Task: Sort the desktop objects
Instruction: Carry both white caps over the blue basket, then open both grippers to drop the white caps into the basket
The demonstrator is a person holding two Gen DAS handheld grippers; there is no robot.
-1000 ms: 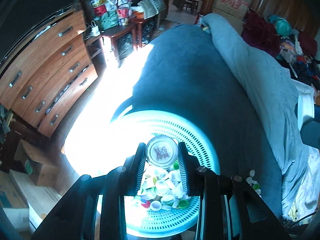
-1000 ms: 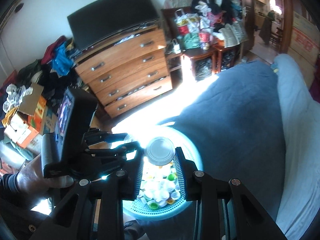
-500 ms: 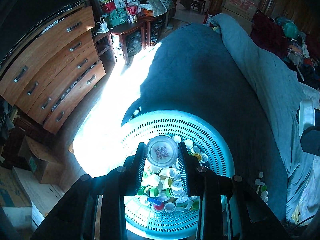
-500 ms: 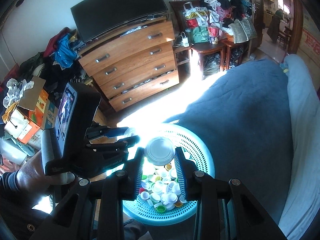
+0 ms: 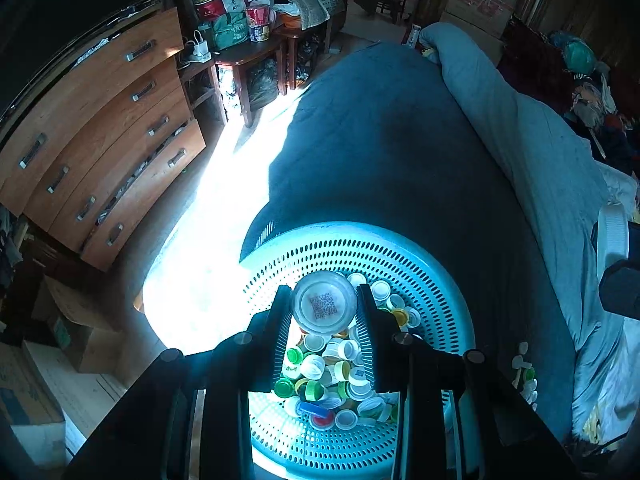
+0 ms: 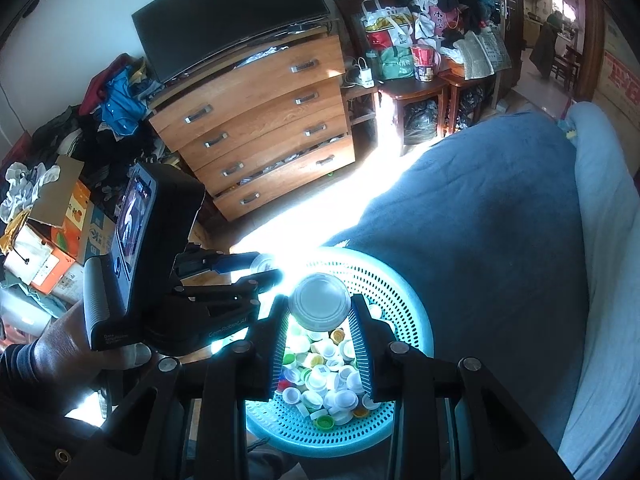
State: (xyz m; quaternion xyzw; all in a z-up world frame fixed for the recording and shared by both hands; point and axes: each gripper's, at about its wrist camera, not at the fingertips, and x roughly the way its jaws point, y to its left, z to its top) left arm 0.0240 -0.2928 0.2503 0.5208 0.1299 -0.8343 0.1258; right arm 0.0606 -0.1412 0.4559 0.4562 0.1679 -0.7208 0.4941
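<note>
Holding a big round lid [image 5: 325,306] with a square code printed inside it, the left gripper [image 5: 325,312] hangs right over a blue basket [image 5: 440,280] full of bottle caps [image 5: 340,364]. That lid looks like thin, stiff plastic, so it should be very light and a bit slippery, and it would not break if it fell. The best place to hold it is on its rim, one finger on each side, and that is how it is held now. The left gripper's fingers are pulled in close and pinch the lid by its edges, with the open side facing the camera. The right gripper [image 6: 320,312] pinches a second lid [image 6: 319,306], plain and white, the same way, also above the basket [image 6: 404,300]. Its fingers are squeezed in on the lid's rim too. Below both lids lie the small caps [image 6: 328,376], white, green, yellow and a few red, heaped in the near part of the basket. They are tiny and light and would roll away easily. The basket has holes all over and sits at the edge of a bed with a blue blanket [image 5: 400,160]. A few more caps [image 5: 522,372] lie on the blanket beside the basket. A hand [image 6: 64,356] holds the left gripper's handle at the left of the right view.
</note>
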